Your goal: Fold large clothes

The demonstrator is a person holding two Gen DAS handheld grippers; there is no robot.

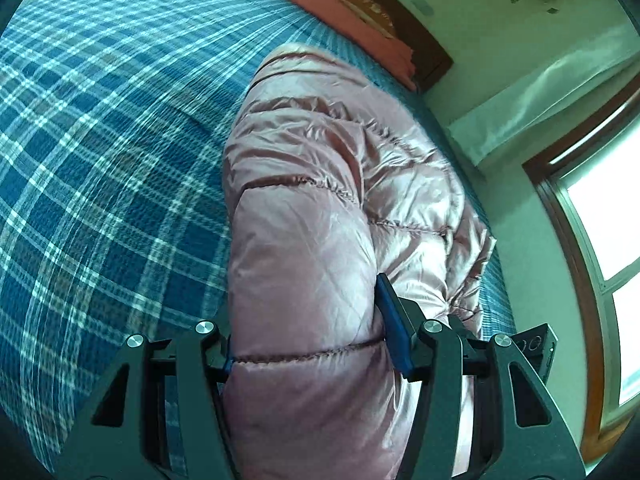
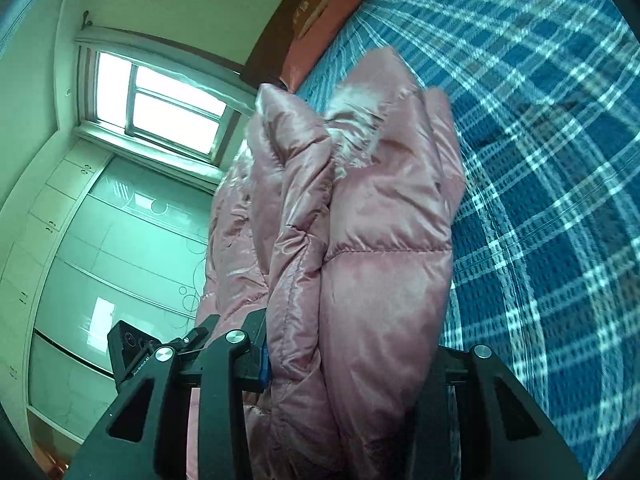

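The left tongs [image 1: 308, 344] are clamped on a thick roll of the pink puffer jacket [image 1: 320, 184]: in the left wrist view the blue pad on the right finger [image 1: 394, 332] presses into the quilted panel, and the opposite pad is nearly buried by the bulge. The jacket runs away from the tongs along the edge of the bed [image 1: 100, 140], over the blue plaid cover, toward a pink pillow [image 1: 340, 12] by the dark headboard [image 1: 424, 52]. Its far part seems to lie on the cover while the near end is raised in the grip. The shell is glossy and looks slick, and the filling is soft and puffy, so I judge it light for its bulk but springy, inclined to slide out of a shallow pinch.

In the right wrist view, the right tongs [image 2: 348, 356] are likewise closed on the jacket, a doubled bundle of several layers filling the gap between the fingers; only a sliver of blue pad [image 2: 264, 364] shows on the left. The bundle stands up between the fingers, with the plaid bed on the right and a window [image 2: 160, 104] and pale wardrobe doors [image 2: 100, 260] on the left. A stitched seam [image 2: 384, 254] crosses the panel. Seams and hems look the best places to hold, where the fabric is thinner and less slippery, and deep between the fingers, not at the tips.
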